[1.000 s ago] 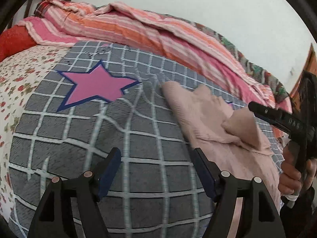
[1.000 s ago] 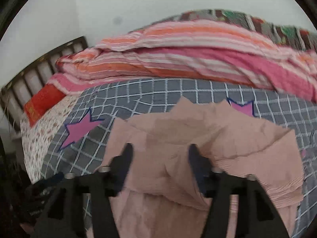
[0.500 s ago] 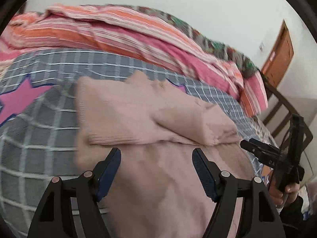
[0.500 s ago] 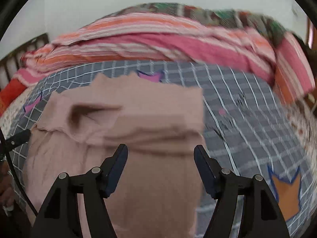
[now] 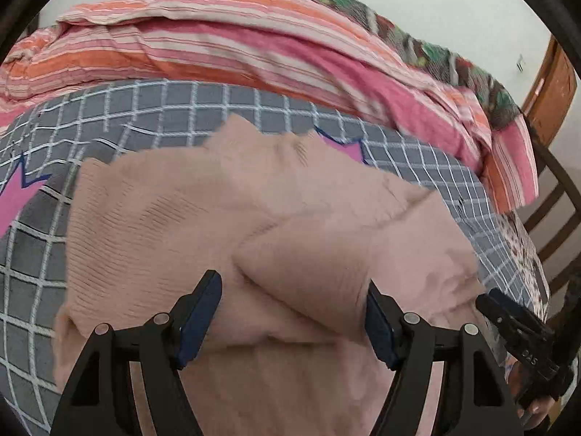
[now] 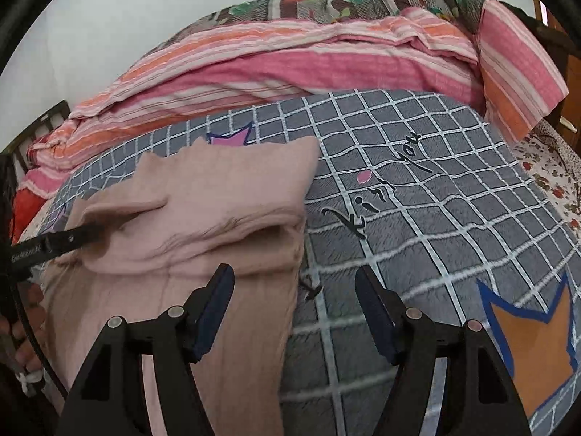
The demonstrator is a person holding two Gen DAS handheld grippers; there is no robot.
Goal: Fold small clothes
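A dusty pink knit garment (image 5: pixel 174 225) lies flat on the grey checked blanket (image 5: pixel 174 109), with a sleeve folded across its middle (image 5: pixel 326 254). My left gripper (image 5: pixel 290 312) hovers open over that fold, its pads touching nothing. In the right wrist view the same garment (image 6: pixel 225 189) fills the left half. My right gripper (image 6: pixel 294 287) stands open above the garment's right edge, mostly blanket (image 6: pixel 417 218) between its fingers. The left gripper's finger (image 6: pixel 54 243) reaches in from the left edge at the folded sleeve. The right gripper (image 5: pixel 519 330) shows at the lower right of the left view.
A striped pink and orange quilt (image 6: pixel 290 58) is heaped along the far side of the bed. A floral sheet (image 6: pixel 552 167) shows at the right edge. A wooden door (image 5: pixel 552 91) and bed frame rails (image 5: pixel 555 218) stand to the right.
The left gripper has swept right from bare blanket to over the garment. The right gripper has swung right to the garment's right edge and widened slightly. The garment lies still.
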